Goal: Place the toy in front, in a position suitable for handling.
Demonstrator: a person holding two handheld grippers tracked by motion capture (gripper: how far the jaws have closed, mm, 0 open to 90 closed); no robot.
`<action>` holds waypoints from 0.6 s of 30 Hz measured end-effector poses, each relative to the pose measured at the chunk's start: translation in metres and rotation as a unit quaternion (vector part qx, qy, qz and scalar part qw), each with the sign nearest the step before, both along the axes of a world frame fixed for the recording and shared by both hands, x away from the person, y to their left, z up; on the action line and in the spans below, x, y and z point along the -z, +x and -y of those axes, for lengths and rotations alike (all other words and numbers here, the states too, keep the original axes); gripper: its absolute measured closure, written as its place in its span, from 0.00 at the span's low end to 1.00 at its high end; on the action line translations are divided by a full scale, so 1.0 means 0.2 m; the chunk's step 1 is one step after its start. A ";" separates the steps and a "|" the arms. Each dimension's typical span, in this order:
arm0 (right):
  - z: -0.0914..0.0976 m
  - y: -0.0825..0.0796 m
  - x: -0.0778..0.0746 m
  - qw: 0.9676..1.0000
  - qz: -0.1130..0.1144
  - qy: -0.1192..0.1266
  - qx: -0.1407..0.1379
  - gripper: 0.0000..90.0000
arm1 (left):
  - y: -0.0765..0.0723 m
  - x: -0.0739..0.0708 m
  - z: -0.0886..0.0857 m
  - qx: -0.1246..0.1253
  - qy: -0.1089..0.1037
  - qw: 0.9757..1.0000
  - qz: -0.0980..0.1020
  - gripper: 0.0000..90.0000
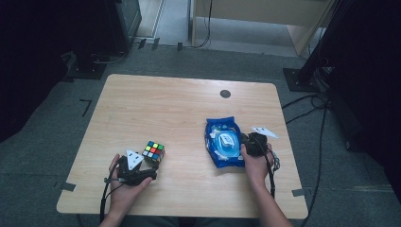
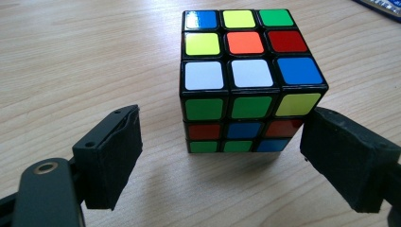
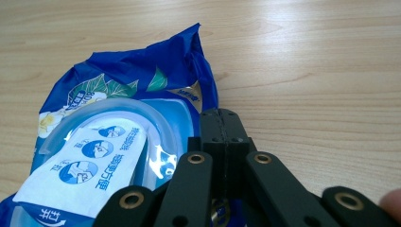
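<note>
The left gripper [image 2: 222,156] stands wide around the cube [image 2: 248,80], pads clear; at 3 o'clock, the right gripper [image 3: 222,118] is closed tight over the wipes pack [image 3: 113,146].

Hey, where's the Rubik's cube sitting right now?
In the high view, the Rubik's cube sits on the table's near-left part, just ahead of the left gripper, whose open jaws flank it.

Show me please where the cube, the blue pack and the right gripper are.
Cube [image 2: 246,61]: left gripper view, its top face.
Blue pack [image 3: 137,78]: right gripper view, its upper blue part.
Right gripper [image 3: 222,124]: right gripper view, tips of its shut jaws.
</note>
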State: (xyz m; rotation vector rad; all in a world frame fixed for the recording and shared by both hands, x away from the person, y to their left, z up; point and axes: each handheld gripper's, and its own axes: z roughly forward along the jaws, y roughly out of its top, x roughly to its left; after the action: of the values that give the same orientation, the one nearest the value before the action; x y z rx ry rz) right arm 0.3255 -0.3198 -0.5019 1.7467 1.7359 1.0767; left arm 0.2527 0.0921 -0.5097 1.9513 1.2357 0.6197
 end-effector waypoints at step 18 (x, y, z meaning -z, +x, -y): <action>0.01 -0.24 -0.08 0.999 0.031 -0.015 -0.040 0.74 | 0.00 0.01 0.01 0.002 0.005 1.000 0.003 0.15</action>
State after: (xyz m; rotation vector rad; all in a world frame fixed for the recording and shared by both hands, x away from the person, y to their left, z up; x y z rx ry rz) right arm 0.2771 -0.3225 -0.4863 1.6216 1.7872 1.1202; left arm 0.2530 0.0897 -0.5112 1.9594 1.2255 0.6310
